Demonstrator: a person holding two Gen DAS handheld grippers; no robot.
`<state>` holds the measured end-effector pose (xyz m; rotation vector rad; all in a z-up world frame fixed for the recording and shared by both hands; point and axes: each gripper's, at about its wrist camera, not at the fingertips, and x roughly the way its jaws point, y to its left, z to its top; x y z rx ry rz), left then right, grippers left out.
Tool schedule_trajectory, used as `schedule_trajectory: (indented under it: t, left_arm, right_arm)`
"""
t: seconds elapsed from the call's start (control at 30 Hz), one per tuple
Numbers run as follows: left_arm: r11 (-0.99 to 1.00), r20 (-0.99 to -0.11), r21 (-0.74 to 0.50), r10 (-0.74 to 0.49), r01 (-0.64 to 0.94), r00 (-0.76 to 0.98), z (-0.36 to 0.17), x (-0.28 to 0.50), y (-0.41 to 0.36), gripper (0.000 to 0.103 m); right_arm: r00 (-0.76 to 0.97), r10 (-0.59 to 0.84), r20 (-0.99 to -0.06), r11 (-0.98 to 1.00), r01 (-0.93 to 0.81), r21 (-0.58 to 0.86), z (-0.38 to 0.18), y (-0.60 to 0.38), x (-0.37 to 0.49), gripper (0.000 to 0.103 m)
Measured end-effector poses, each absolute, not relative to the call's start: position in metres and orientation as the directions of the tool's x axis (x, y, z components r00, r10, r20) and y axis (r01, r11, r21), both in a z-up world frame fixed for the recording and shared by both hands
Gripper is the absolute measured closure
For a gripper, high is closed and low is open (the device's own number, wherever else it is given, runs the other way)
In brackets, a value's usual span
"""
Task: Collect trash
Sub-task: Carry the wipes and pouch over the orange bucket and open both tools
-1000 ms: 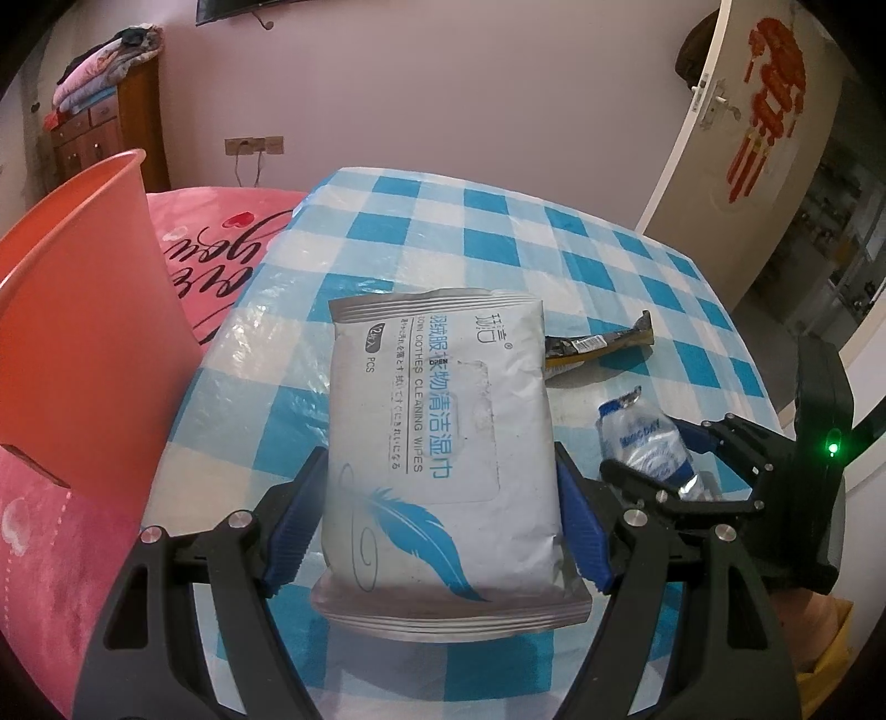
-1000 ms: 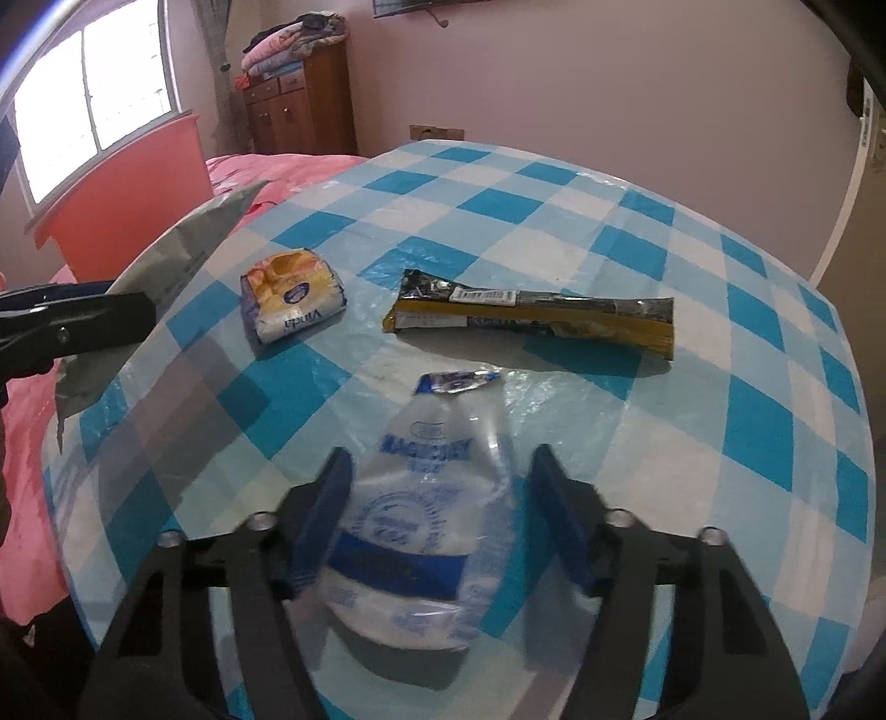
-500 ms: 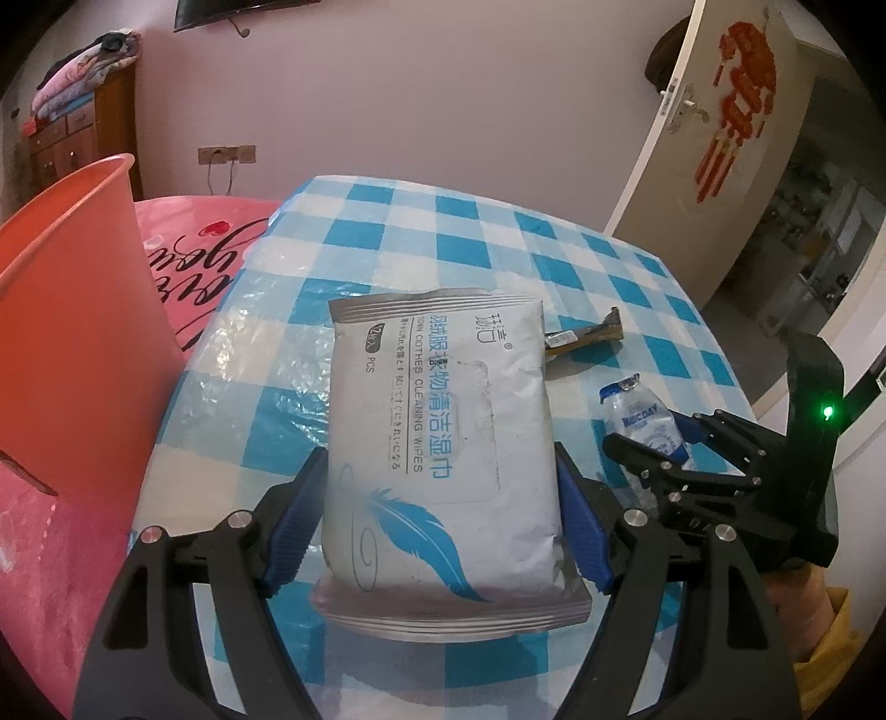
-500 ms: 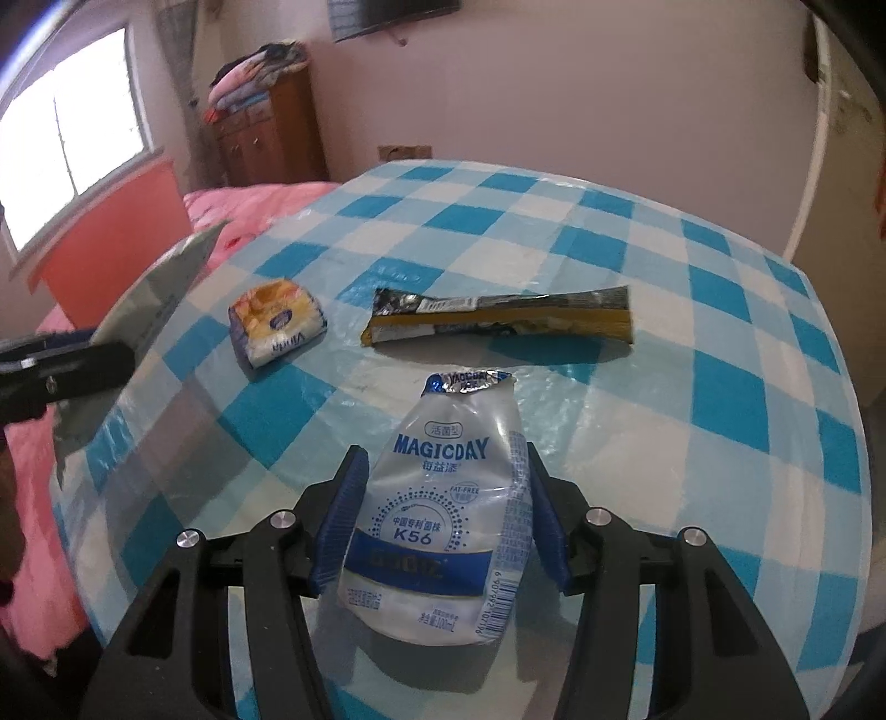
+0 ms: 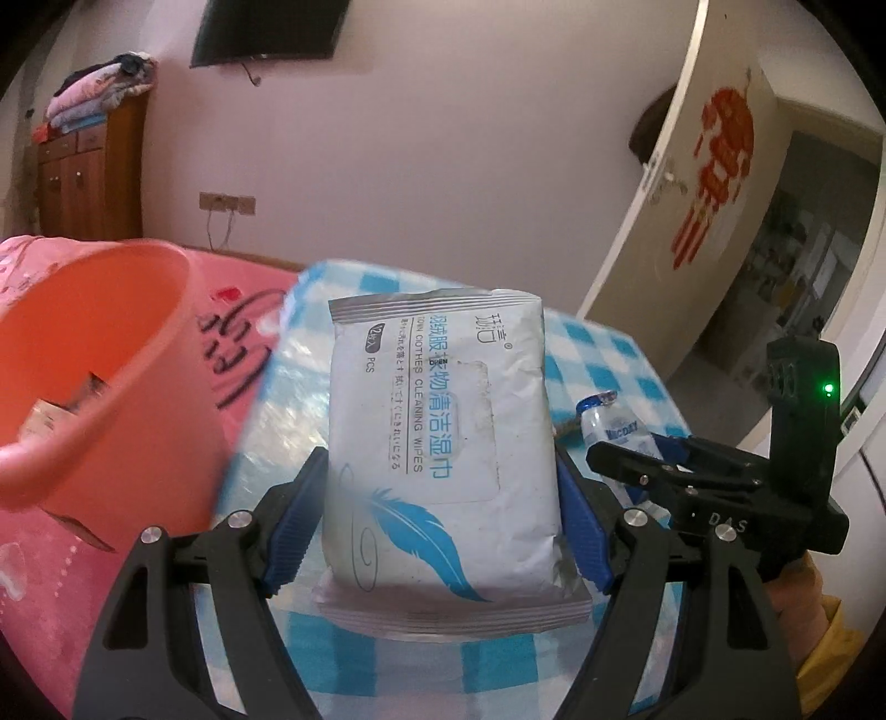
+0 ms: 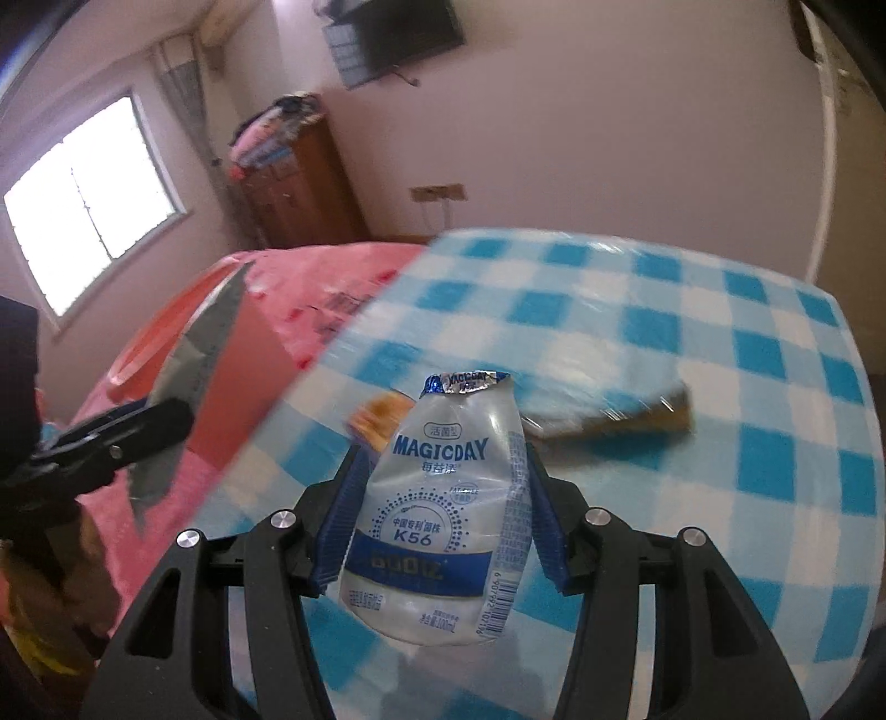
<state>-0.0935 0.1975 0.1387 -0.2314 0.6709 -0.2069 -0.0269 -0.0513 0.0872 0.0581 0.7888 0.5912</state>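
The wipes pack (image 5: 440,443) sits at frame centre, clenched between the left tongs (image 5: 440,498), above the checked bench (image 5: 603,354). An orange bin (image 5: 94,354) stands at left. The right tongs (image 6: 437,520) clench a small bottle (image 6: 443,498), lower centre.

I see a pale wall (image 5: 443,138) at the far side with a dark TV (image 5: 266,27) mounted high and a socket strip (image 5: 227,203) low down. Far left stands a wooden cabinet (image 5: 91,183) topped with folded bedding (image 5: 99,91). A bright window (image 6: 94,194) lights the left. An open door (image 5: 692,183) with a red cutout (image 5: 714,166) stands right.
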Motion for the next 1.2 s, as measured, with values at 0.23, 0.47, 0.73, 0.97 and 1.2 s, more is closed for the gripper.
schedule_trajectory:
  t: [0.23,0.47,0.73,0.97,1.2]
  left_arm:
    - [0.963,-0.521,-0.267,-0.166,0.025,0.837,0.176,-0.106,0.252,0.026]
    - [0.962,-0.508,-0.23,0.01,-0.147,0.861,0.189,-0.112,0.318,0.026]
    - [0.934,-0.575,-0.225,0.102,-0.277,0.812,0.166,-0.094,0.361,0.026]
    - [0.918,-0.618,-0.235,0.113,-0.319,0.778,0.151,-0.087,0.372,0.019]
    - [0.916,-0.602,-0.231,0.132,-0.329,0.788,0.15,-0.093,0.375,0.017]
  right_arm:
    - [0.512,0.631,-0.583,0.749,-0.598,0.286,0.14,0.016,-0.016,0.048]
    - [0.434,0.718,-0.544,0.646,-0.706,0.29,0.175,0.101,0.002,0.048]
    - [0.366,0.763,-0.533,0.577,-0.757,0.307,0.18,0.181,0.023,0.048]
    - [0.341,0.767,-0.544,0.579,-0.732,0.358,0.161,0.205,0.038,0.024]
    - [0.402,0.759,-0.513,0.624,-0.675,0.394,0.153,0.17,0.036,0.014]
